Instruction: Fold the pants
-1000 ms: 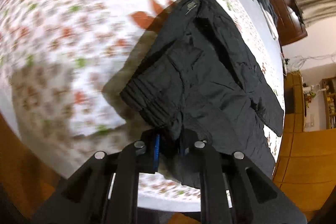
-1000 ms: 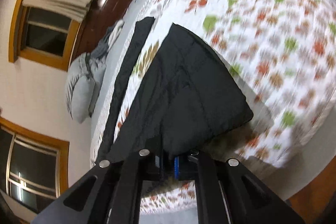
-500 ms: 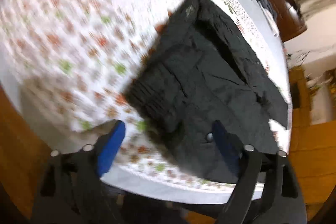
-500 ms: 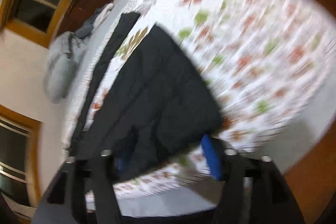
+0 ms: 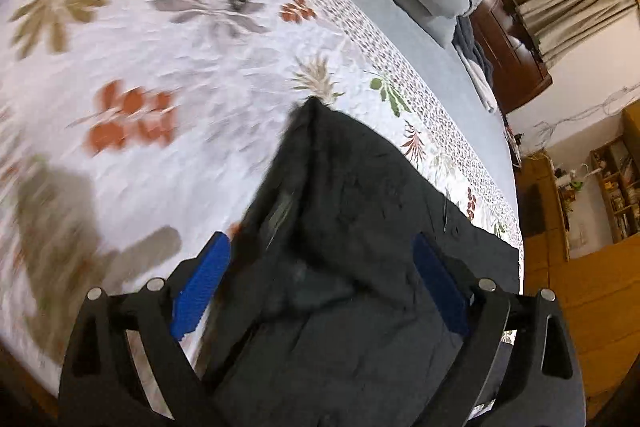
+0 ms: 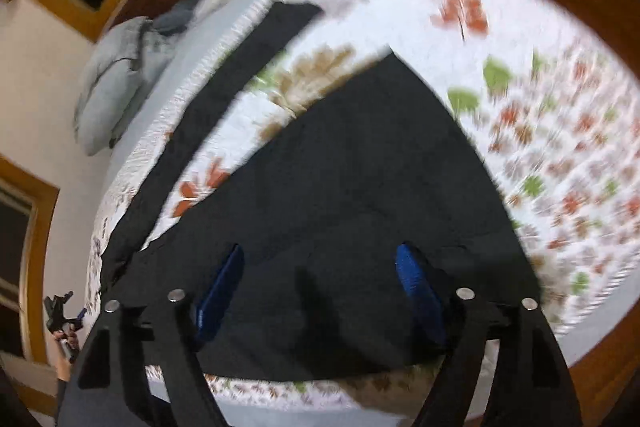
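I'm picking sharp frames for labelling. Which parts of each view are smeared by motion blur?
Left wrist view: the bedspread at lower left is smeared, the pants are soft along their left edge, and the left tool is crisp. Right wrist view: the whole bed is blurred, worst at the right; the right tool is fairly sharp.

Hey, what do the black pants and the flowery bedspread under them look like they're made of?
The pants look like thin matte woven fabric, perhaps a nylon or cotton blend: small sharp creases, no shine. The bedspread looks like a white quilted cotton or polyester cover with printed leaves: puckered surface, patterned band near its edge. Blur leaves both uncertain.
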